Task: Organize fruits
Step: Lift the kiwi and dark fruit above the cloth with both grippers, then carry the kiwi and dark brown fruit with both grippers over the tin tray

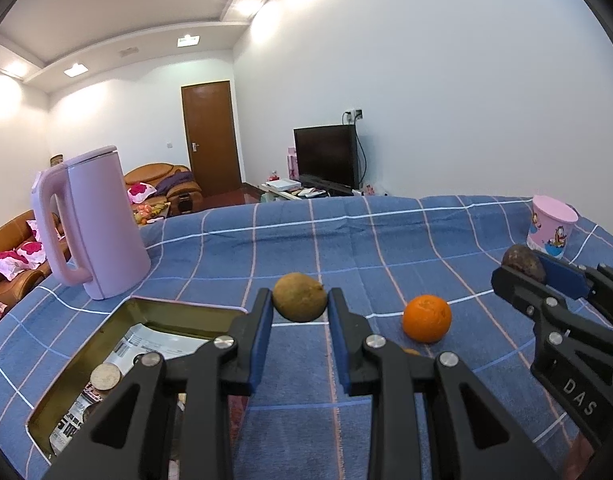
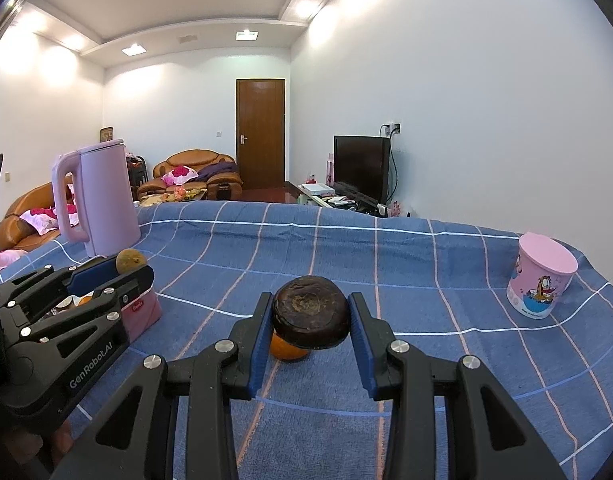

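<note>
My left gripper (image 1: 300,300) is shut on a round brownish-green fruit (image 1: 299,297) and holds it above the blue checked cloth, just right of an open pink tin box (image 1: 146,312). The box holds papers and a round fruit (image 1: 105,376). My right gripper (image 2: 311,314) is shut on a dark brown wrinkled fruit (image 2: 310,311) above the cloth. An orange (image 1: 426,319) lies on the cloth between the grippers; in the right wrist view the orange (image 2: 286,350) shows partly under the dark fruit. The left gripper (image 2: 126,266) also shows in the right wrist view.
A tall pink kettle (image 1: 90,224) stands at the far left of the table. A pink cartoon cup (image 1: 551,226) stands at the far right. Sofas, a door and a television lie beyond the table's far edge.
</note>
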Tool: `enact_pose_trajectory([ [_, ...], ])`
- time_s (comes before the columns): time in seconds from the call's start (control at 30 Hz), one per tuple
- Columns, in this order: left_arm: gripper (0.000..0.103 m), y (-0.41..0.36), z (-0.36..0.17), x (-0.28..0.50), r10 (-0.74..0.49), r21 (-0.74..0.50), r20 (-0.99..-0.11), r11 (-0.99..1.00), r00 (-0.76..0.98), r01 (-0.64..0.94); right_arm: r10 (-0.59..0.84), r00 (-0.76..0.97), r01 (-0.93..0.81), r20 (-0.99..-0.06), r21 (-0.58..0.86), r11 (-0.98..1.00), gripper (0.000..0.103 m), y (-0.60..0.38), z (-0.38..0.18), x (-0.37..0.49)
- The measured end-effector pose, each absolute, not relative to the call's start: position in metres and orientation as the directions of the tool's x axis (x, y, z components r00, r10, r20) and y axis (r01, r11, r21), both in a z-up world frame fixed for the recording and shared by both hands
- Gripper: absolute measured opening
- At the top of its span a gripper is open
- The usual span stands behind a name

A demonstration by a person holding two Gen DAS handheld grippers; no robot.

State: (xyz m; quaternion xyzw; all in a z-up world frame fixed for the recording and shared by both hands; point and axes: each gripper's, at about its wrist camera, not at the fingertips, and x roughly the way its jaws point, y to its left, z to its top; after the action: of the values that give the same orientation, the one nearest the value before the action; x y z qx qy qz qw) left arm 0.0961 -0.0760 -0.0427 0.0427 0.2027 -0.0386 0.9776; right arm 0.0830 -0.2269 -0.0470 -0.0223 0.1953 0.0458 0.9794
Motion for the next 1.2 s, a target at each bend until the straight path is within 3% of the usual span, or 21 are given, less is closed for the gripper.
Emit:
enact_pose_trajectory([
  [0.57,0.03,-0.074,-0.04,0.085,-0.045,0.077,-0.371,0.994,0.927,0.079,0.062,0.944,-0.085,-0.325,-0.056,0.995,0.039,-0.221,-0.042,0.066],
  [1.2,0.03,-0.05,-0.04,0.063,-0.034,0.064,-0.379,0.996,0.925,0.063,0.106,0.923,-0.147,-0.371,-0.085,0.985,0.039,-0.191,-0.046,0.055],
])
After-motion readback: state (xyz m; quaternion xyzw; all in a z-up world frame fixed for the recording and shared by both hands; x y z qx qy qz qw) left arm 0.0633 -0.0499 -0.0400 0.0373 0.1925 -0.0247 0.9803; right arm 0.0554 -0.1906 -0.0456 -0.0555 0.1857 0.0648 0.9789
